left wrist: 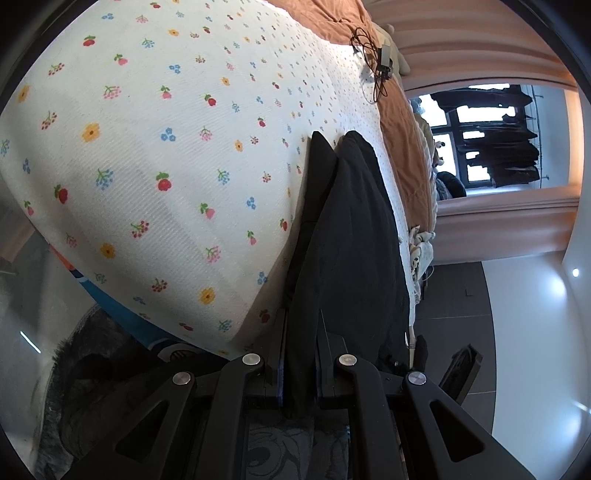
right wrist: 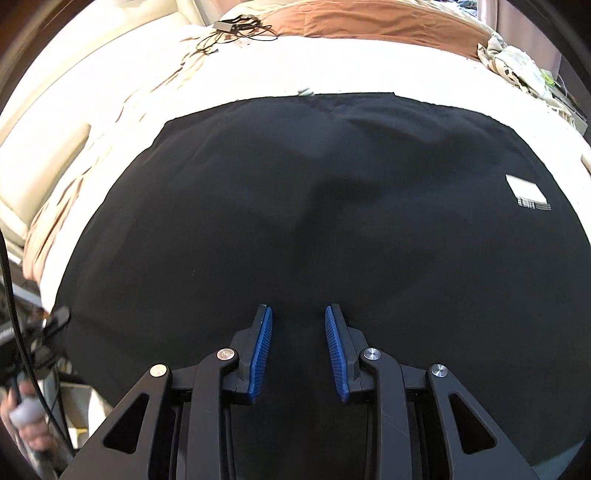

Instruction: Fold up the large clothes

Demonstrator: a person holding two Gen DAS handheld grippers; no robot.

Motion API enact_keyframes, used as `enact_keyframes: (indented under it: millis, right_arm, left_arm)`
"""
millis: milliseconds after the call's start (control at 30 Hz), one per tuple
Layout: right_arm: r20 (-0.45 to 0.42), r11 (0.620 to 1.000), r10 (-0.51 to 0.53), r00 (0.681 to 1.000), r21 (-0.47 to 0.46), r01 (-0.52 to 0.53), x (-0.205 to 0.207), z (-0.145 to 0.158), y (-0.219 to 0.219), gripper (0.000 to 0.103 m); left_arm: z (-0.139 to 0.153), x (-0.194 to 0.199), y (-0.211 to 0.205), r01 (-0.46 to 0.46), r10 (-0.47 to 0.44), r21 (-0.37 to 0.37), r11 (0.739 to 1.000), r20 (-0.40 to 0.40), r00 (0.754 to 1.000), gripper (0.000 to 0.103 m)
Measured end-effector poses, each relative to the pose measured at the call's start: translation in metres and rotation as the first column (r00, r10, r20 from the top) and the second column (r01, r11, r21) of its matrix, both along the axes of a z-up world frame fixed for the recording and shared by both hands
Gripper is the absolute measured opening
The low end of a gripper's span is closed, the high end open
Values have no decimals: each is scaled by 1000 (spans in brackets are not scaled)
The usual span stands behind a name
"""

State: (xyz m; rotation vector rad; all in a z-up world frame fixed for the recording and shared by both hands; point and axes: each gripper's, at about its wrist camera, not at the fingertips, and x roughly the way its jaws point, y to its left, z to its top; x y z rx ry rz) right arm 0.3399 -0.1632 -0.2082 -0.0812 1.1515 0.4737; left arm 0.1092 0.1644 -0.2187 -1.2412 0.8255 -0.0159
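Left gripper (left wrist: 300, 354) clenched on a fold of the large black cloth garment (right wrist: 295, 206), dark fabric pinched between the 2 fingers and running away from the claw in a long narrow ridge. Garment spread flat across the white bedsheet with small printed flowers (left wrist: 147, 147), near edge toward both hands, far straight hem toward the rust-brown blanket (right wrist: 369, 18). Long axis lying side to side in the right wrist view, small white printed label (right wrist: 526, 192) out at the far right.

Right gripper (right wrist: 298, 347) released, blue ribbed pads (right wrist: 260, 354) parted with nothing between them, pointing steeply down over the near middle of the cloth. Whether the tips touch the fabric: cannot tell. Garment directly under and ahead of this claw, so probably the nearer hand for the next pinch; any grip likely needs a drop straight onto the cloth below rather than a reach forward.

Tangle of thin black cable (right wrist: 236, 31) well apart, up by the blanket. Likely risk: grabbing sheet along with cloth.
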Motion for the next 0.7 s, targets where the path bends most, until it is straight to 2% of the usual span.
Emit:
enact_keyframes:
  millis: [267, 400, 700]
  right_arm:
    - [-23, 999, -51, 998, 7, 51, 60, -4, 7, 29]
    - [11, 997, -54, 998, -47, 55, 81, -5, 15, 29]
    - [-34, 995, -96, 995, 14, 96, 110, -7, 3, 29]
  left_arm:
    - [0, 2, -1, -13, 13, -4, 1000, -28, 1000, 11]
    - [-3, 3, -1, -23, 23, -10, 1000, -40, 999, 11]
    - [-1, 3, -2, -31, 31, -12, 999, -49, 998, 11]
